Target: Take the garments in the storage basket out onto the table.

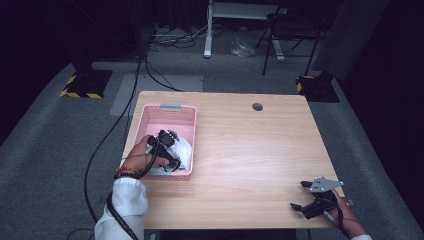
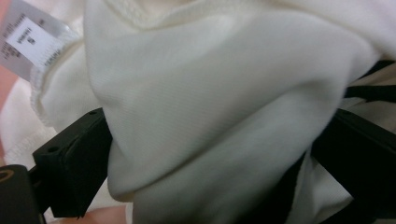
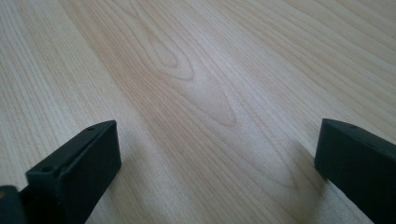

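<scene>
On the pale wooden table amid grey carpet, left gripper fingers pinching white cloth, right gripper fingers spread.

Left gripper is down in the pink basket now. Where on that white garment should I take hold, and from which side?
Grip the raised fold of the white garment, where the cloth bunches between the jaws of the left gripper, away from the label at its hem. Come from above: the pink basket walls block the sides. A thick fold should probably slip less than the thin edge.
</scene>
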Tool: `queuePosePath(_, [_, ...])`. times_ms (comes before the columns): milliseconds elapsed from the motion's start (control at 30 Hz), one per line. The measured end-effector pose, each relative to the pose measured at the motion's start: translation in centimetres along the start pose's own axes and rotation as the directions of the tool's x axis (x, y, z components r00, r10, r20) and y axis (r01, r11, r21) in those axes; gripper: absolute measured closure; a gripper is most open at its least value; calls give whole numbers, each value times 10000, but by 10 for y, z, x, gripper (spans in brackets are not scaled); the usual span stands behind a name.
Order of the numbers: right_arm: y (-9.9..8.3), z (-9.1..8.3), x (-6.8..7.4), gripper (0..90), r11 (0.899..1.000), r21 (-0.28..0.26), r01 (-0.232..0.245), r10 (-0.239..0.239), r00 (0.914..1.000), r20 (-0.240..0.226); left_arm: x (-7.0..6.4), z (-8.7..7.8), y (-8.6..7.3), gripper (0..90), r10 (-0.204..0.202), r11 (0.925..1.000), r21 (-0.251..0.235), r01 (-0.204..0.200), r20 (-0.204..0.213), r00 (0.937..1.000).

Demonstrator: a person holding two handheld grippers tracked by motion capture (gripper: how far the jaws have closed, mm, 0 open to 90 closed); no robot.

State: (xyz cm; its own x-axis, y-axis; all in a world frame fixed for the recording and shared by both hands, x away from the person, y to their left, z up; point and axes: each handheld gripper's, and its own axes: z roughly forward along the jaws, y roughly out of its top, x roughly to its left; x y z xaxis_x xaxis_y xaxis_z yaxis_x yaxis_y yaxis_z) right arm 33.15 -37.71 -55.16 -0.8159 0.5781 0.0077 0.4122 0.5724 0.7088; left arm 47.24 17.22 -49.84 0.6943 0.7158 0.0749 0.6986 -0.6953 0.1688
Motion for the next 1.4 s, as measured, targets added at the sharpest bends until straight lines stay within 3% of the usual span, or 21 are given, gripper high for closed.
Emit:
queuePosePath(100, [0,0,0,5,10000,1,-1,1,10000,-1,0,5,3,26,112,9992,393,-114,69,9999])
queuePosePath(300, [0,0,0,5,10000,3,7,-7,10000,-6,2,9,5,2,-14,9984,561,-1,273,9996])
queuePosePath(500, [0,0,0,5,10000,2,10,-10,10000,-10,5,12,6,0,15,9989,463,-39,511,9987])
queuePosePath(667, [0,0,0,5,10000,3,11,-11,10000,-13,10,15,3,0,-80,9996,290,52,975,9952])
queuePosePath(967, [0,0,0,5,10000,4,15,-15,10000,-13,8,15,4,3,55,9994,345,-88,954,9954])
queuePosePath(1033, [0,0,0,5,10000,4,13,-13,10000,-11,4,10,5,80,536,9984,136,-554,1080,9927])
queuePosePath(1133, [0,0,0,5,10000,4,14,-14,10000,-13,3,5,6,373,670,9977,-119,-661,1140,9912])
queuePosePath(1167, [0,0,0,5,10000,4,14,-14,10000,-13,2,4,6,373,651,9978,-194,-633,1177,9909])
queuePosePath(1200, [0,0,0,5,10000,4,13,-13,10000,-14,2,3,6,462,579,9980,-335,-541,1263,9903])
queuePosePath(1400, [0,0,0,5,10000,5,11,-11,10000,-13,3,3,6,528,449,9982,-446,-396,1252,9911])
